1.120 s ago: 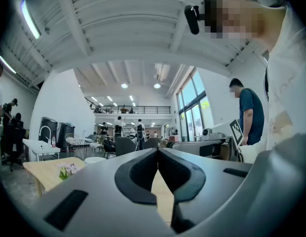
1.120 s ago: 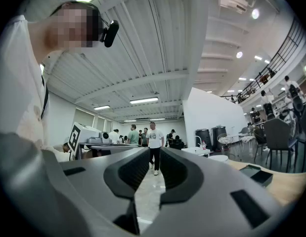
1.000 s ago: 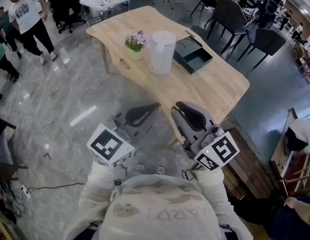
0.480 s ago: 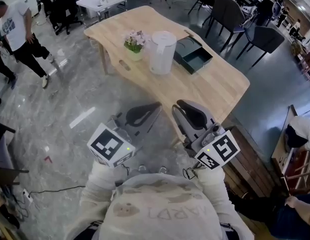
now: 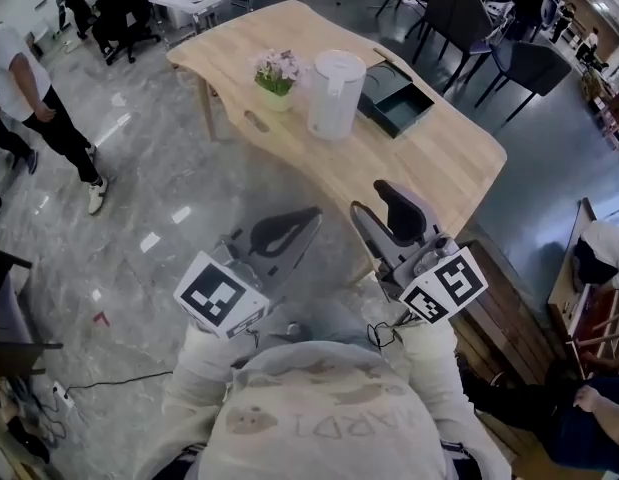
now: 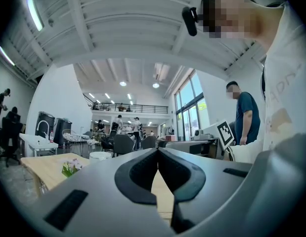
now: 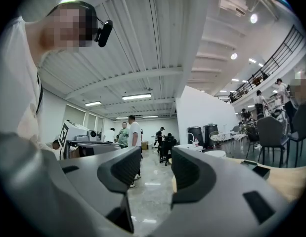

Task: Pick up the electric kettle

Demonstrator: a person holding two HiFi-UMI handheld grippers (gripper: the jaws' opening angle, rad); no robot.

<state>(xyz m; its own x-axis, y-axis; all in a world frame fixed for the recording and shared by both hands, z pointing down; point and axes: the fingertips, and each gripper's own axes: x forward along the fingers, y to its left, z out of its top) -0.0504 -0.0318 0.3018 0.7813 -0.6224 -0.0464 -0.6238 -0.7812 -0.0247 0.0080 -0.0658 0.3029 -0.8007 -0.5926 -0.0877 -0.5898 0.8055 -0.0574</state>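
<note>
Electric kettle: white, tall cylinder, slightly narrower toward top, rounded lid closed. Upright, not tilted. Stands on light wooden table, roughly mid-length, nearer far edge in head view. Potted flowers just beside it at picture left, apart; dark box close at picture right, contact unclear. Handle and base not discernible. In left gripper view only white top shows, far off.

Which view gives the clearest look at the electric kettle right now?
The head view: the whole white electric kettle stands on the wooden table, between the flowerpot and the green tray. In both gripper views only its white top peeks over a jaw, small and far off.
</note>
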